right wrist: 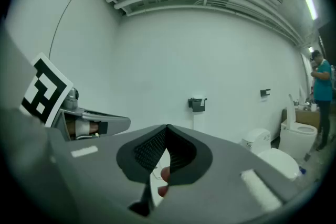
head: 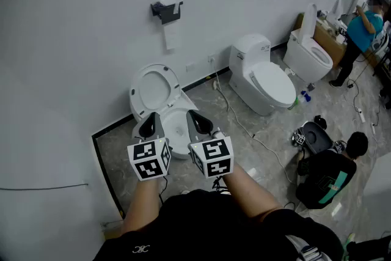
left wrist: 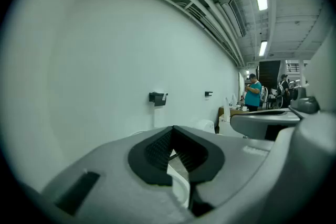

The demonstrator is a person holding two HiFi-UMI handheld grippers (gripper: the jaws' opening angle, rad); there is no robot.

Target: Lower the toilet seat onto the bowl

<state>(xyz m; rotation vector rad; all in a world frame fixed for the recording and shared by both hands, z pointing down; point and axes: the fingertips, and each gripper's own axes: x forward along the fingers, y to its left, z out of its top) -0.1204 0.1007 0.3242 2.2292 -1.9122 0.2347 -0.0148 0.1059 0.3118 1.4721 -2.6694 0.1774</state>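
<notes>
A white toilet stands against the wall with its seat (head: 153, 90) raised and leaning back. Its bowl (head: 179, 151) lies open below. Both grippers hover side by side over the front of the bowl, short of the seat and touching nothing. My left gripper (head: 148, 121) is shut with nothing between its pads, and its tips meet in the left gripper view (left wrist: 172, 130). My right gripper (head: 197, 118) is also shut and empty in the right gripper view (right wrist: 167, 129). The seat is mostly hidden behind the jaws in both gripper views.
A paper holder (head: 166, 9) hangs on the wall above the toilet. To the right stand a second toilet (head: 263, 79) with its lid down and a third toilet (head: 311, 55). A cable (head: 244, 125) runs over the floor. One person crouches (head: 333, 171) at right, and another stands (head: 361, 33) far right.
</notes>
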